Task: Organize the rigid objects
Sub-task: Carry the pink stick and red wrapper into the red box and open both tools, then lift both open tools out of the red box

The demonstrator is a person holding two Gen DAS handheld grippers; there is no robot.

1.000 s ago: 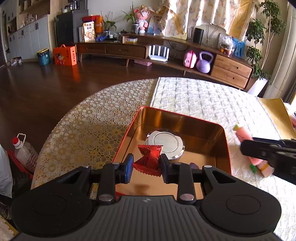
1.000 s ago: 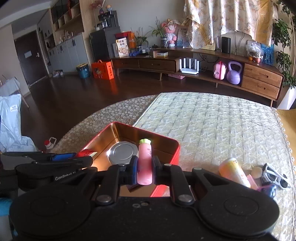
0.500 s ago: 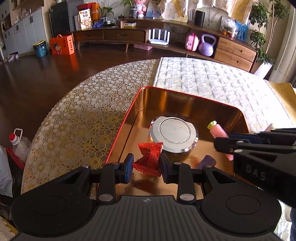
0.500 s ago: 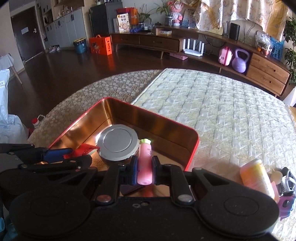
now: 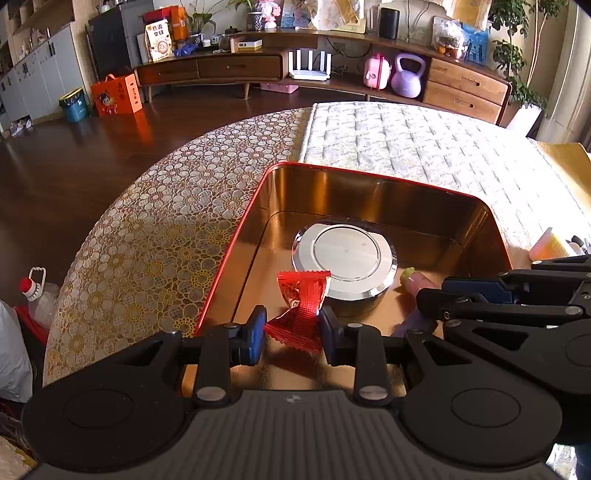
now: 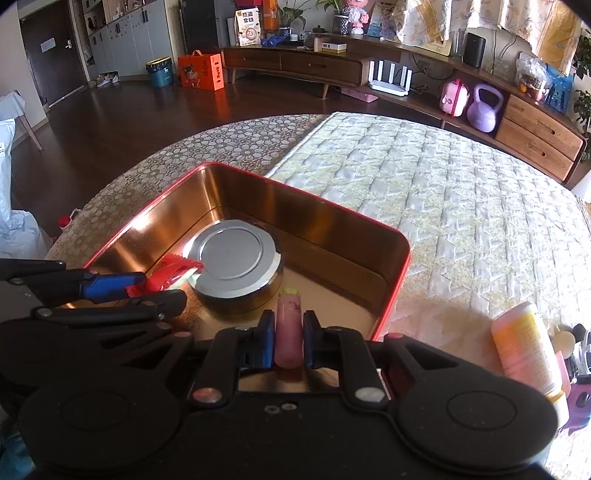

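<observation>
Glossy golden metal tin (mirror-bright), polished steel lid, crinkly foil wrapper

Floor: dark wood floor, glossy, with reflections.
Far wall: long low sideboard with drawers; curtain above its right part.
On sideboard: white router, pink case, purple kettlebell, black speaker.
Left: grey cabinets, dark door, orange box, teal bin.
Right: plant.
Light: sunlight from the right.
</observation>
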